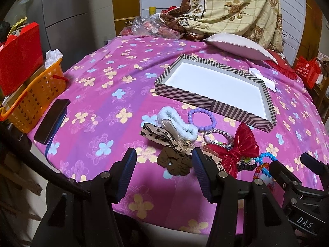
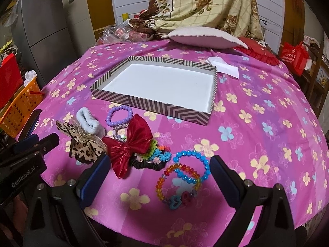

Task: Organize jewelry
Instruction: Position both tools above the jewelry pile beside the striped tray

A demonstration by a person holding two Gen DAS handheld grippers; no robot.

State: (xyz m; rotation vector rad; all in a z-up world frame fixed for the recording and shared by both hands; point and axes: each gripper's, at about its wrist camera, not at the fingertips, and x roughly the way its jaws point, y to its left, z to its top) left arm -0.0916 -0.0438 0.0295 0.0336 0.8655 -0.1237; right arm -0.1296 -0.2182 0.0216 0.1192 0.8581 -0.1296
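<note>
Sorting has not begun: the striped box point(image 2: 115, 86) holds nothing. Every bracelet point(image 2: 191, 166), bow point(image 2: 131, 144) and scrunchie point(image 1: 174, 162) lies heaped on the tablecloth point(image 2: 257, 123) just before it. Left gripper point(image 1: 164, 164) and right gripper point(image 2: 160, 177) both stand apart, holding nothing.

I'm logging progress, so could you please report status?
Both tongs, left and right, open, empty. Striped box empty; bracelets and red bow outside. Path clear.

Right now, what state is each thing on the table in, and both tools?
Striped box: open, empty.
Red bow: on the cloth, outside the box.
Purple bracelet: flat, outside the box.
Blue bracelet: overlapping the rainbow bracelet.
Left tool: open, empty.
Right tool: open, empty.
</note>
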